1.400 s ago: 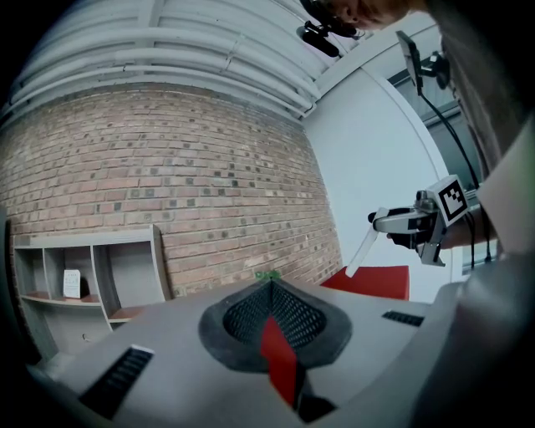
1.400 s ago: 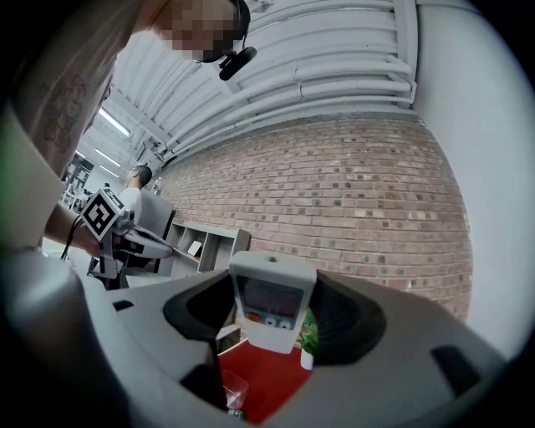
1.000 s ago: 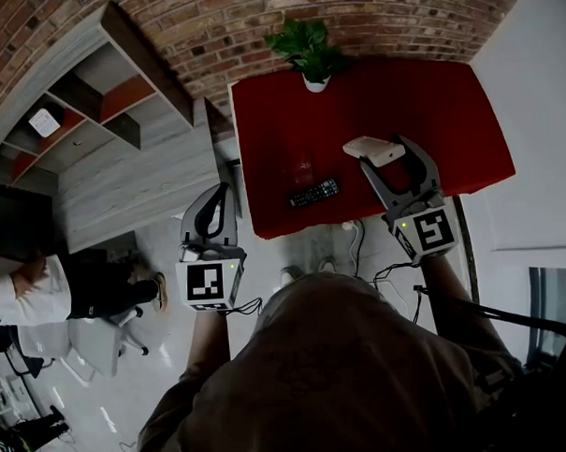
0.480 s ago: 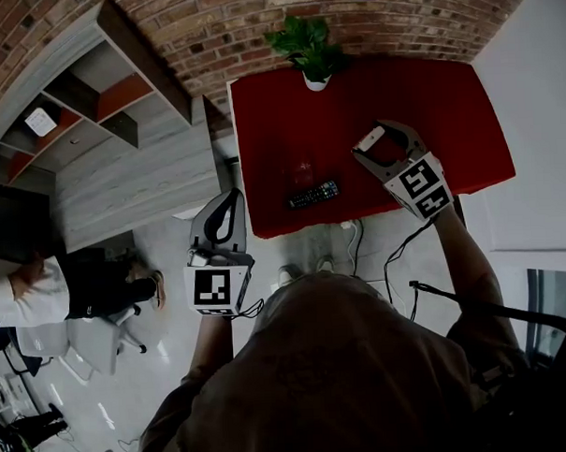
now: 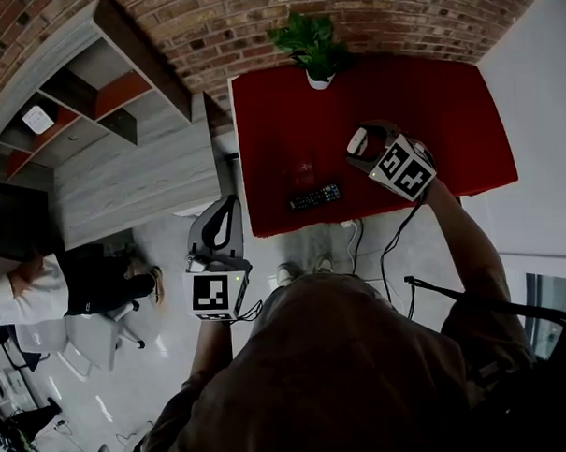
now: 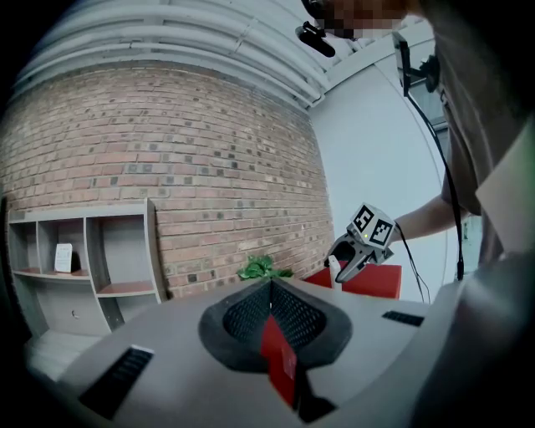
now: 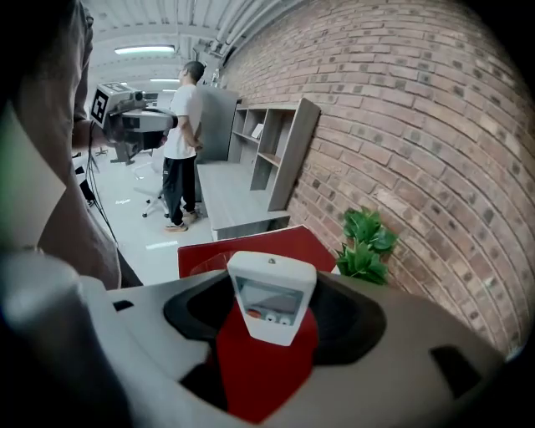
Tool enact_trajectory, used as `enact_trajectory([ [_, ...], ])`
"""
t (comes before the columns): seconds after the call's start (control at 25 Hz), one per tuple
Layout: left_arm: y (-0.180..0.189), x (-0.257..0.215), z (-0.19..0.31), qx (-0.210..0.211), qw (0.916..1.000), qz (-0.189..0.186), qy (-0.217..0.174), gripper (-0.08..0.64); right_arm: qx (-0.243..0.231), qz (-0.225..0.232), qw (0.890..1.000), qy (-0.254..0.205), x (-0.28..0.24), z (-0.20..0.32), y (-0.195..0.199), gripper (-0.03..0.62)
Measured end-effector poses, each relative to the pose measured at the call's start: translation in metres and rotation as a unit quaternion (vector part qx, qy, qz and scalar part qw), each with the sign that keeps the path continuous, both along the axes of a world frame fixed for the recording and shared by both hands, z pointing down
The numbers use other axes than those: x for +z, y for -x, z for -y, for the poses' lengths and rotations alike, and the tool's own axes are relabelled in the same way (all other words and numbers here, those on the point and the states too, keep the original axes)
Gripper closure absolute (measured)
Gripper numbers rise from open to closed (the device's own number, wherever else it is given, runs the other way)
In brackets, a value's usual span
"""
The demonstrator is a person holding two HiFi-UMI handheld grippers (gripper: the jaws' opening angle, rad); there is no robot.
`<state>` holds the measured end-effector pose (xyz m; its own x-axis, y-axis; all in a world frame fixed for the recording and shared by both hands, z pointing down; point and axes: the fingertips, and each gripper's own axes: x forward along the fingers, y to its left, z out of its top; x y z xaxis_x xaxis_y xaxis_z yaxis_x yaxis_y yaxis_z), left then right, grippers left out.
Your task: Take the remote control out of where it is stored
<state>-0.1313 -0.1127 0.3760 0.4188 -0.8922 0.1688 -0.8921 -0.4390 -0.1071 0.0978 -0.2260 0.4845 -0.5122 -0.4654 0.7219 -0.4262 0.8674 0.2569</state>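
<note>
One second on, right gripper [image 5: 359, 147] has twisted round, still clamping the white remote [image 7: 269, 297]; left gripper [image 5: 226, 206] stays clenched, empty.

A red table [image 5: 446, 110] is set against a brick wall [image 5: 218, 26]; a grey shelf unit [image 5: 131, 171] is placed alongside, on a pale floor [image 5: 149, 367].

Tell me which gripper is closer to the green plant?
Right. The right gripper, jaws shut on the white remote, is above the red table, on whose far edge the plant stands. The left gripper is off the table's near left corner, over the floor.
</note>
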Motion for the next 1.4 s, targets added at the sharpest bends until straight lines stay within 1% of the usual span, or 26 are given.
enact_trajectory([
  [0.16,0.001,0.004,0.004,-0.004,1.0,-0.002,0.007,0.551,-0.009,-0.027,0.999,0.036,0.025,0.006,0.001,0.302],
  [0.32,0.001,0.007,0.008,-0.005,0.9999,-0.001,0.012,0.551,-0.022,-0.046,0.997,0.059,0.05,0.015,0.005,0.302],
  [0.56,0.002,0.011,0.01,-0.008,0.9998,0.001,0.02,0.551,-0.034,-0.077,0.991,0.101,0.091,0.023,0.004,0.302],
  [0.76,0.002,0.014,0.011,-0.013,0.9995,0.004,0.027,0.551,-0.042,-0.11,0.984,0.137,0.126,0.028,-0.001,0.302],
  [0.96,0.004,0.018,0.009,-0.018,0.9991,0.008,0.037,0.551,-0.047,-0.151,0.972,0.172,0.162,0.029,-0.005,0.302],
  [1.16,0.007,0.021,0.005,-0.027,0.9986,0.008,0.044,0.551,-0.049,-0.165,0.965,0.197,0.184,0.026,-0.001,0.302],
  [1.32,0.008,0.019,0.003,-0.034,0.9984,0.0,0.046,0.551,-0.05,-0.164,0.961,0.215,0.197,0.022,0.005,0.302],
  [1.4,0.009,0.021,0.0,-0.036,0.9982,0.004,0.048,0.551,-0.044,-0.175,0.959,0.219,0.206,0.024,0.0,0.302],
])
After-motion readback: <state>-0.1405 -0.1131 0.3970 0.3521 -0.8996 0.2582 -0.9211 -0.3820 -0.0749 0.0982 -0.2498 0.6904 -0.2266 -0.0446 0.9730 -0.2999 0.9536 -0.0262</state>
